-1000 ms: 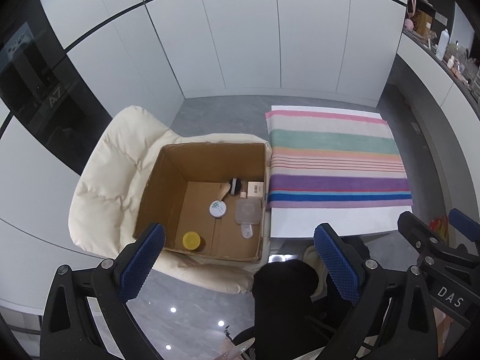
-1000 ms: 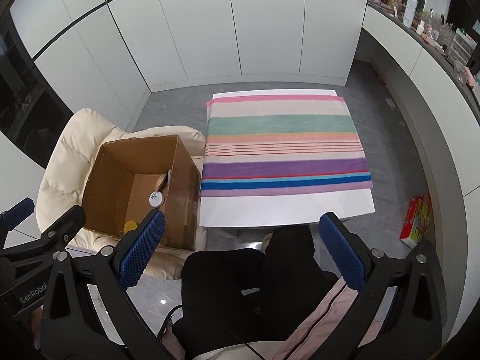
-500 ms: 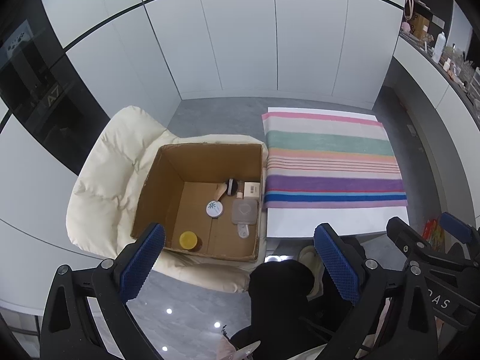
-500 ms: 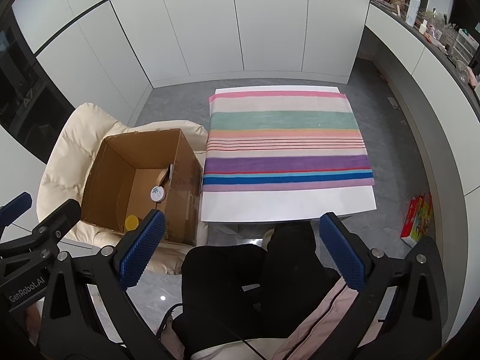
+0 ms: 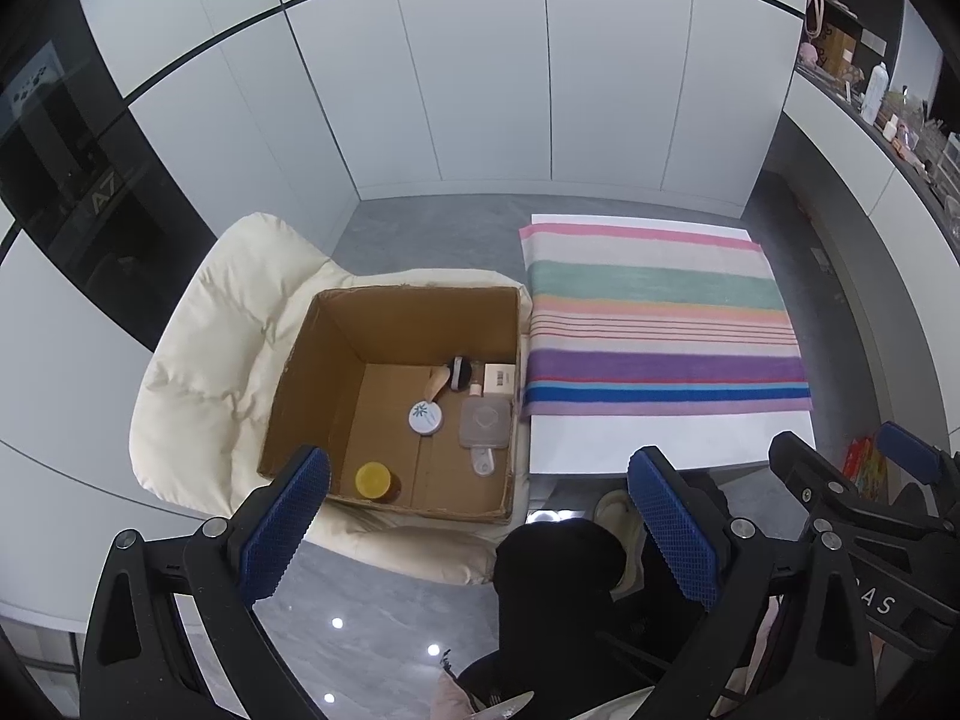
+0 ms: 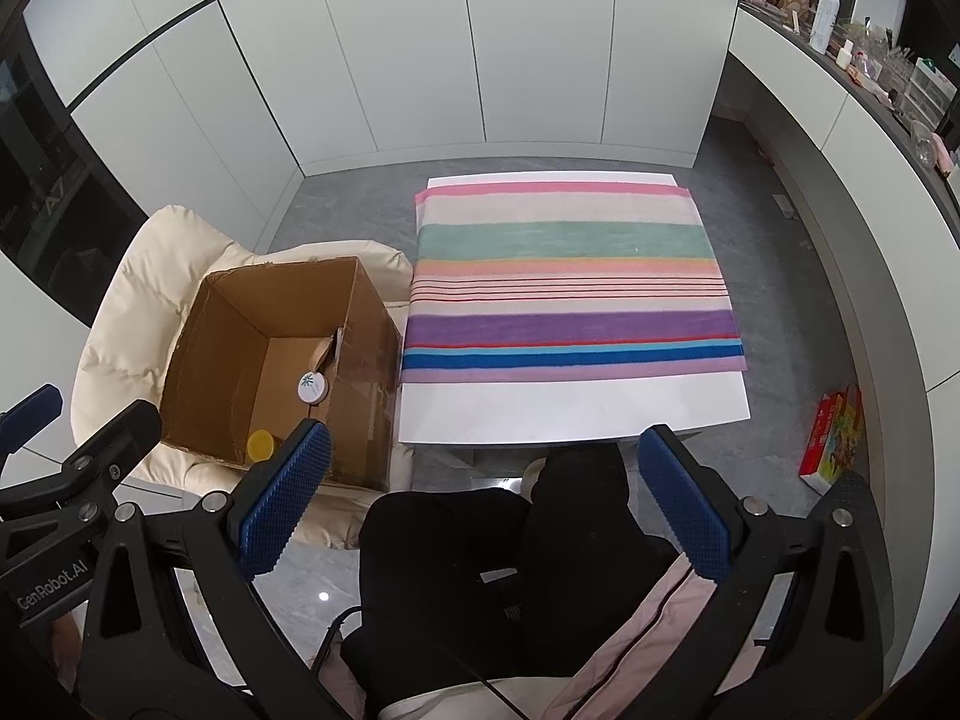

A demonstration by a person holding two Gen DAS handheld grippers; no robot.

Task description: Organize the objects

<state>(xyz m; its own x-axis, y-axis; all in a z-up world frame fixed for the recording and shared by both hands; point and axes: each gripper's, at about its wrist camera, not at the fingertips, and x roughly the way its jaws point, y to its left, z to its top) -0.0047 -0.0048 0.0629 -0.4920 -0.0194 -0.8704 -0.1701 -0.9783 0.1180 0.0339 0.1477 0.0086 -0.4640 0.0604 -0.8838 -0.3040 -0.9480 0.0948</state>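
Observation:
An open cardboard box rests on a cream padded chair. Inside lie a yellow-lidded jar, a round white tin, a clear flat pouch, a small beige carton and a brush. My left gripper hangs open and empty, high above the box's near edge. My right gripper is open and empty too, over the person's lap. A striped cloth covers the white table.
White cabinets line the back wall. A grey counter with bottles runs along the right. A red and green box lies on the grey floor right of the table. The person's black-trousered legs fill the bottom centre.
Both grippers have drifted slightly up and back, so the box and table sit a little further away in view. Nothing was picked up or released.

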